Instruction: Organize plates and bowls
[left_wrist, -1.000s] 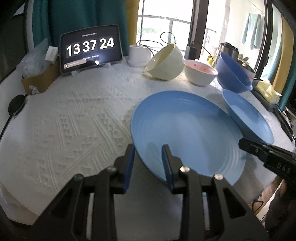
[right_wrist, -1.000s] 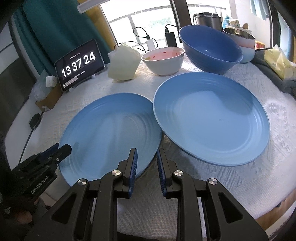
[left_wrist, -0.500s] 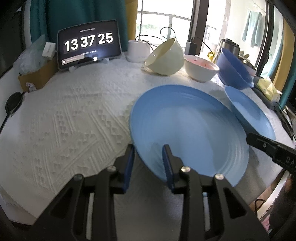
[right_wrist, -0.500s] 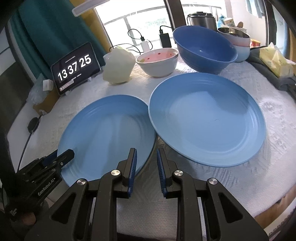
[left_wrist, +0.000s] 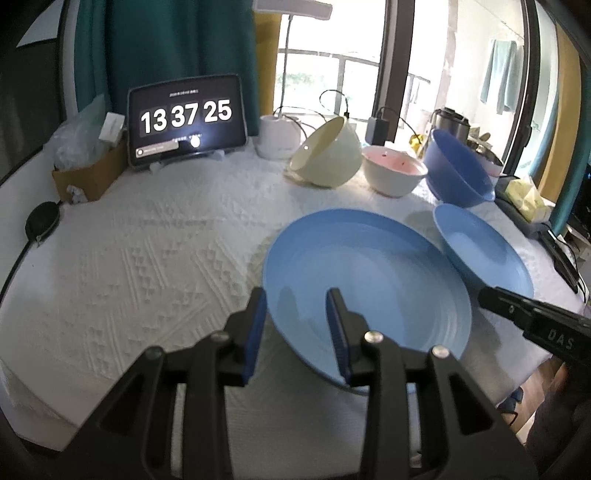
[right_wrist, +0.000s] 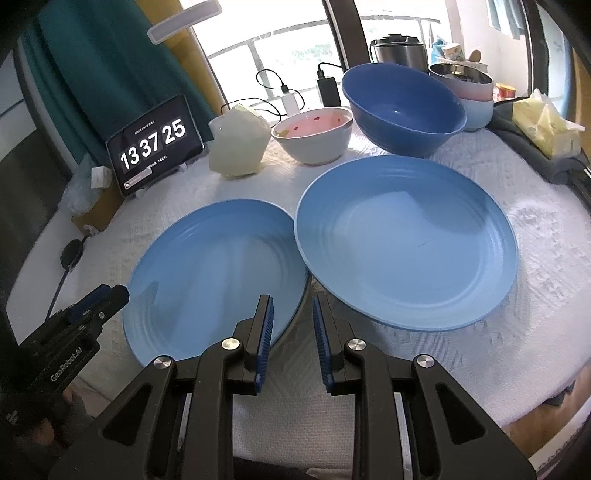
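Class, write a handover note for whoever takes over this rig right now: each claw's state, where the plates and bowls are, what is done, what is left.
Left claw: open, straddling the near rim of the left blue plate, not pinching it.
Right claw: open and empty, at that plate's opposite edge.
Right blue plate: flat on the cloth beside it, rims close together.
At the back: cream bowl tipped on its side; white bowl and big blue bowl upright.
Done: nothing stacked yet.
Left: probably stack the two plates, then right the cream bowl and group the bowls.
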